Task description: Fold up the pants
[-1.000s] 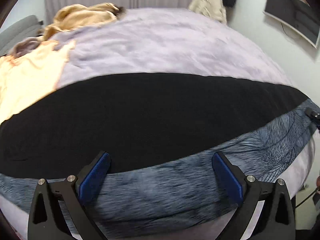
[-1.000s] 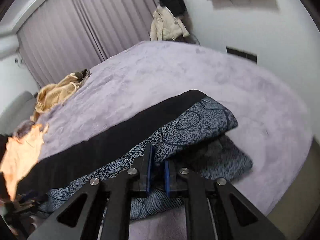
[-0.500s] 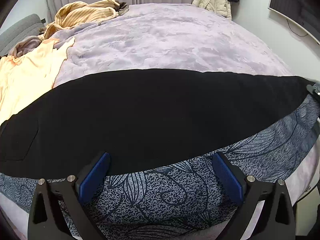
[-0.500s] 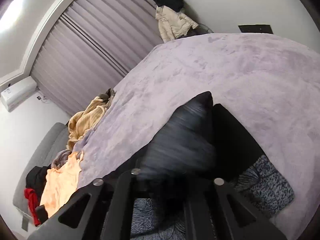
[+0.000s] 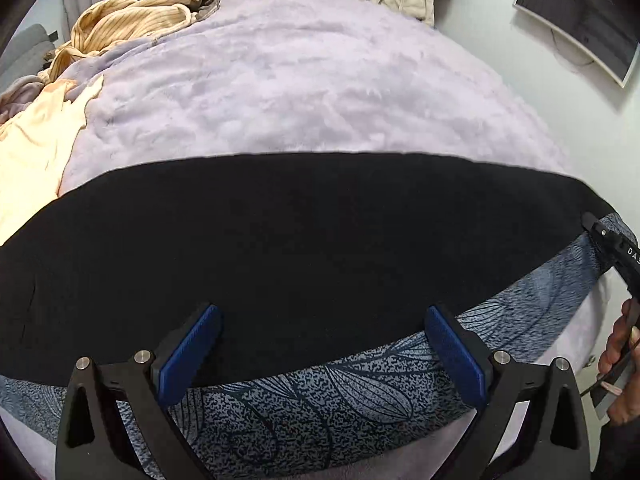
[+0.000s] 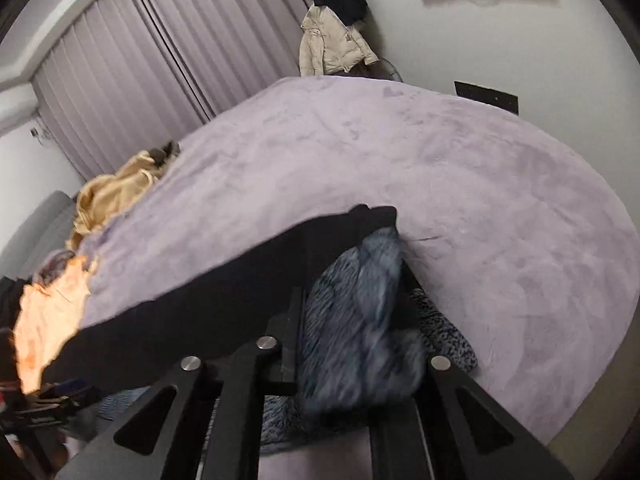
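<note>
Black pants (image 5: 320, 248) with a grey-blue patterned side (image 5: 320, 400) lie spread across the bed. My left gripper (image 5: 324, 348) hovers open over their near edge, with nothing between its blue pads (image 5: 188, 356). At the pants' right end, my right gripper (image 5: 600, 236) is held by a hand (image 5: 622, 344). In the right wrist view the right gripper (image 6: 316, 312) is closed on a blurred bunch of patterned cloth (image 6: 360, 320). Its jaws are opening with the cloth still between them. That cloth covers the right finger.
The lilac blanket (image 5: 320, 80) covers the bed beyond the pants. A yellow ribbed garment (image 5: 132, 20) and a peach cloth (image 5: 36, 140) lie at the far left. A beige jacket (image 6: 332, 40) hangs by the curtains, and a screen (image 5: 580, 16) is on the right wall.
The pants' right end, flat a second ago, has been lifted and now bunches over the right gripper's fingers. The left gripper has shifted over the pants and stayed open.
</note>
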`<state>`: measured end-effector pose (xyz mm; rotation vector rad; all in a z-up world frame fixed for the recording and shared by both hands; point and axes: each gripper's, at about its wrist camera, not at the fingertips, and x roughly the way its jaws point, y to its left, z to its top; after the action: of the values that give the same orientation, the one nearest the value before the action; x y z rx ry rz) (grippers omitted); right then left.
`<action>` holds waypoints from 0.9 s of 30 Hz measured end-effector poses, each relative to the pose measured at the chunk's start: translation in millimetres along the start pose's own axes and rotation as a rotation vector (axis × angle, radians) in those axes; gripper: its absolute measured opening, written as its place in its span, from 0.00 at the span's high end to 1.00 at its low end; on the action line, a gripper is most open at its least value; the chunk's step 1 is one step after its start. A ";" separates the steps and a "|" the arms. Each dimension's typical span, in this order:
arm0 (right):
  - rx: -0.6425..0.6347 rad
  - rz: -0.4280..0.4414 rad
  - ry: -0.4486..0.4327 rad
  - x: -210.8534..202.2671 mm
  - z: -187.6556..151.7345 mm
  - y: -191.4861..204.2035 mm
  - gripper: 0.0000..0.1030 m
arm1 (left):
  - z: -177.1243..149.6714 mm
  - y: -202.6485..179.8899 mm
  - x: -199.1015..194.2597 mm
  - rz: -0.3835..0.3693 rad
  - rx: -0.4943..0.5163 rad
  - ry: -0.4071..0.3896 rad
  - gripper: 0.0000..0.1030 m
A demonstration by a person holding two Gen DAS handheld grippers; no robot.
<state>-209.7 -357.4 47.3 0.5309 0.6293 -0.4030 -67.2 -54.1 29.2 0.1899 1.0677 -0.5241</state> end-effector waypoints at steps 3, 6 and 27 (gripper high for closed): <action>0.005 -0.036 -0.015 -12.6 5.1 -4.5 0.49 | -4.3 -1.4 -7.0 0.032 0.008 -0.016 0.01; 0.093 -0.283 -0.125 -46.9 6.6 -25.2 0.26 | -10.0 4.6 -24.0 0.035 -0.010 -0.056 0.01; -0.249 0.040 -0.059 -19.6 23.3 58.1 0.05 | -2.2 70.7 -18.6 0.143 -0.129 -0.061 0.01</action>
<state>-184.5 -321.0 95.7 0.2925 0.6005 -0.2958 -40.8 13.5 37.2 0.1348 1.0162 -0.3289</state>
